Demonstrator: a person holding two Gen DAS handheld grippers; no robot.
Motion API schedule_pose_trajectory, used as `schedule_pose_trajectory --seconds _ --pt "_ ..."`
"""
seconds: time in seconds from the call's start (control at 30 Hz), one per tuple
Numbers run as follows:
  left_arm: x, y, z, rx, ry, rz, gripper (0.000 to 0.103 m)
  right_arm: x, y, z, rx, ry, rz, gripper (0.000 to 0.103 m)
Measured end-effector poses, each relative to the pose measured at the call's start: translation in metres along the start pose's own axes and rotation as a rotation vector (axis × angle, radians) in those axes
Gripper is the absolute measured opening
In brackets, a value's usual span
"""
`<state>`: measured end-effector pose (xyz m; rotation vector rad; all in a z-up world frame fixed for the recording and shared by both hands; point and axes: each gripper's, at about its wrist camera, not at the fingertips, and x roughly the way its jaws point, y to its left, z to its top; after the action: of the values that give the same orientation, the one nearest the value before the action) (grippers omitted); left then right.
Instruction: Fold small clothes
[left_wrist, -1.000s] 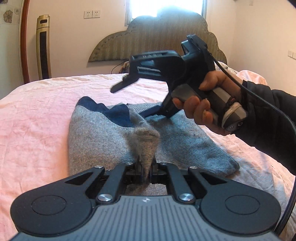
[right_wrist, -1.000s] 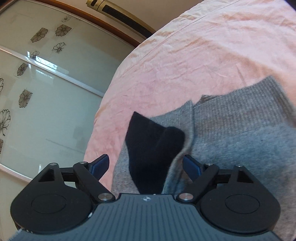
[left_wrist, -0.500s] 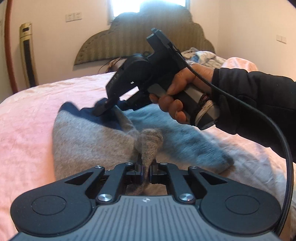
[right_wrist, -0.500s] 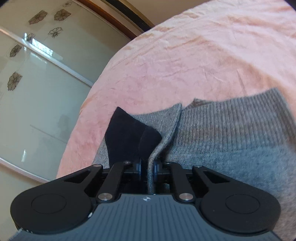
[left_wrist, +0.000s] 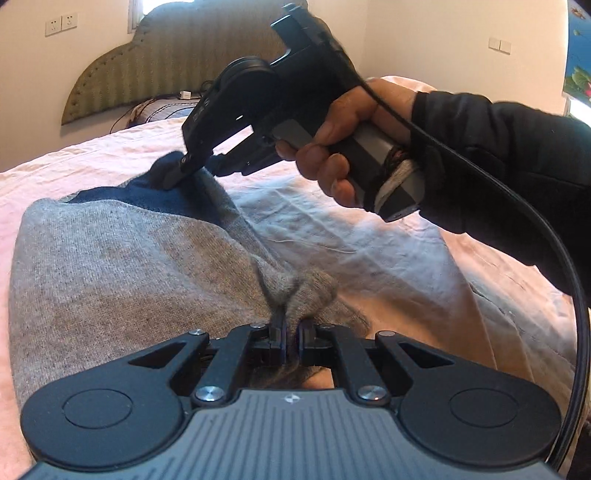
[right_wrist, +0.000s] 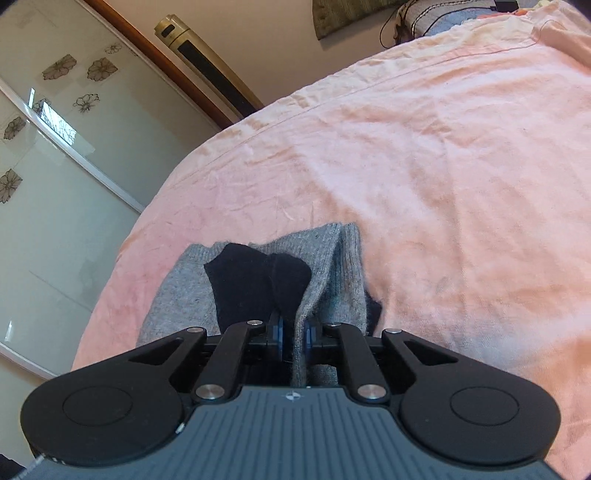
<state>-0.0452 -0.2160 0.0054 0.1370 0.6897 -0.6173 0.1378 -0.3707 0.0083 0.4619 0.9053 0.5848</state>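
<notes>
A small grey knit garment (left_wrist: 110, 266) with a navy part (left_wrist: 159, 195) lies on the pink bed sheet (left_wrist: 369, 240). My left gripper (left_wrist: 290, 332) is shut on a bunched grey edge at the garment's near side. My right gripper (left_wrist: 181, 170), held by a hand (left_wrist: 343, 147) in a black sleeve, pinches the far navy edge. In the right wrist view, the right gripper (right_wrist: 293, 332) is shut on a fold of grey knit (right_wrist: 332, 266) beside the navy part (right_wrist: 251, 288). The cloth's right side is lifted and drawn over the rest.
A padded headboard (left_wrist: 166, 62) stands at the bed's far end with pillows below it. The right gripper's black cable (left_wrist: 535, 229) loops down the right. Glass sliding doors (right_wrist: 55, 166) and a tall gold standing unit (right_wrist: 207, 59) lie beyond the bed's edge.
The right gripper came down and shut on the garment's navy edge. Both grippers then carried the cloth's right side leftwards, baring the sheet on the right.
</notes>
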Motion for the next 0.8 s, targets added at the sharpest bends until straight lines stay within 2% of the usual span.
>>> schedule_pose_trajectory --seconds 0.07,0.13,0.17,0.2,0.23,0.27,0.3,0.33,0.4,0.43,0.5,0.57,0.63,0.7,0.77,0.8 --pt "0.001 0.001 -0.001 0.011 0.008 0.002 0.005 -0.001 -0.006 -0.001 0.026 -0.007 0.006 0.016" --pt "0.002 -0.001 -0.003 0.046 0.006 0.001 0.006 0.011 -0.015 -0.006 0.056 0.04 -0.031 0.015" --pt "-0.003 -0.002 -0.003 0.061 0.003 -0.007 0.006 0.011 -0.017 -0.007 0.074 0.026 -0.021 0.015" --pt "-0.009 0.003 -0.003 0.058 0.0 -0.033 0.007 0.007 -0.018 -0.007 0.098 0.011 -0.003 0.024" --pt "-0.018 0.012 -0.004 0.039 -0.001 -0.071 0.008 -0.001 -0.02 -0.006 0.13 -0.016 0.019 0.038" --pt "-0.028 0.024 -0.006 0.013 -0.001 -0.112 0.013 -0.009 -0.02 -0.006 0.145 -0.051 0.039 0.047" --pt "-0.038 0.036 -0.009 -0.012 0.003 -0.135 0.026 -0.02 -0.02 -0.006 0.154 -0.099 0.057 0.066" --pt "-0.049 0.049 -0.013 -0.042 0.002 -0.142 0.036 -0.027 -0.021 -0.005 0.162 -0.128 0.062 0.074" --pt "-0.074 0.082 -0.02 -0.122 -0.05 -0.133 0.084 -0.029 -0.024 -0.002 0.173 -0.119 0.045 0.073" --pt "-0.084 0.098 -0.022 -0.17 -0.088 -0.111 0.089 -0.026 -0.026 0.0 0.171 -0.103 0.017 0.072" --pt "-0.094 0.136 -0.022 -0.282 -0.137 -0.062 0.091 -0.015 -0.03 0.001 0.173 -0.062 -0.04 0.072" --pt "-0.09 0.175 -0.018 -0.44 -0.137 -0.003 0.091 0.0 -0.031 0.0 0.177 -0.03 -0.038 0.072" --pt "-0.069 0.22 -0.016 -0.649 -0.115 -0.056 0.091 0.009 -0.025 0.0 0.167 -0.03 -0.023 0.073" --pt "-0.036 0.258 -0.014 -0.876 -0.033 -0.121 0.089 0.017 -0.02 0.002 0.169 -0.016 -0.009 0.075" --pt "-0.01 0.274 -0.011 -0.971 -0.006 -0.227 0.089 0.024 -0.012 0.003 0.147 -0.008 -0.015 0.075" --pt "0.0 0.277 -0.008 -0.988 -0.007 -0.255 0.087 0.027 -0.009 0.003 0.137 0.008 -0.009 0.069"
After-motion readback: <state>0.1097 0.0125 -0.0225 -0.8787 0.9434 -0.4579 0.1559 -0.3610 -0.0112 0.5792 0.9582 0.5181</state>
